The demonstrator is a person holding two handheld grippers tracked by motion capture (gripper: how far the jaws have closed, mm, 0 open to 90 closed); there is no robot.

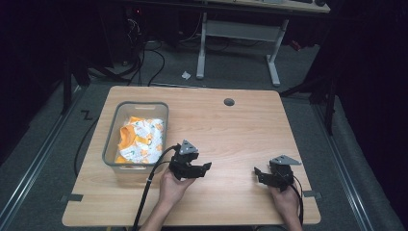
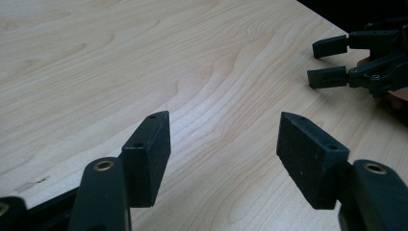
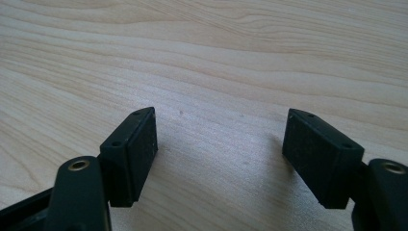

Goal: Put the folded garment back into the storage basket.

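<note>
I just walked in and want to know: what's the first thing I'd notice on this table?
The bright orange and white cloth bundled in the clear bin at the table's left side catches the eye first. Next come the left gripper and the right gripper, held low over the bare wooden table near its front edge, both with jaws open and empty.

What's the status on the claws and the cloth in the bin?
Left claw open, empty, over bare table. Right claw open, empty. Cloth bunched in bin, untouched. Nothing in the way.
</note>
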